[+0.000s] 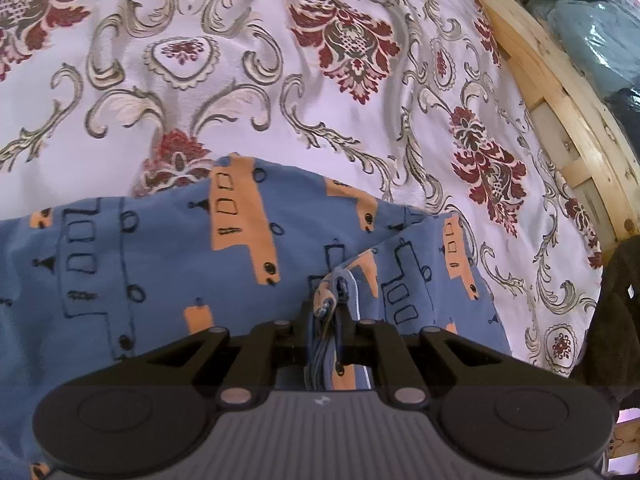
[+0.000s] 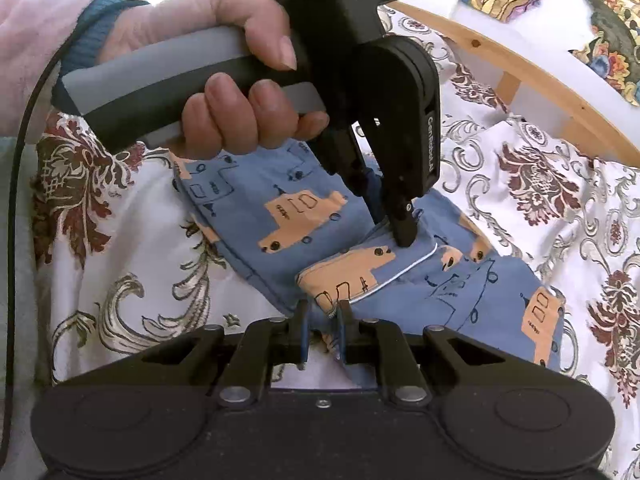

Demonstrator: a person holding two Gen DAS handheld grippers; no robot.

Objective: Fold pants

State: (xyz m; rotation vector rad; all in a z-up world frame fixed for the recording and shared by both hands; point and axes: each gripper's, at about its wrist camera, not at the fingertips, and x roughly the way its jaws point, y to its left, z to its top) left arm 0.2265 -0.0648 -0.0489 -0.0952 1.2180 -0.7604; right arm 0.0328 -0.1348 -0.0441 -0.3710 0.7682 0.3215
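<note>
Blue cotton pants point(image 2: 304, 208) on bedspread point(image 1: 224, 92) | left hand-held gripper point(image 1: 329, 312) and right hand-held gripper point(image 2: 322, 320) both pinching hem | mid-fold | next: likely carry edge across, aligned.

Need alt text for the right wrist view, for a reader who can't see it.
Both grippers pinch the same blue pants printed with orange trucks: the right gripper at an edge near the camera, the left gripper, held in a hand, farther up. The pants lie on a floral bedspread.
</note>
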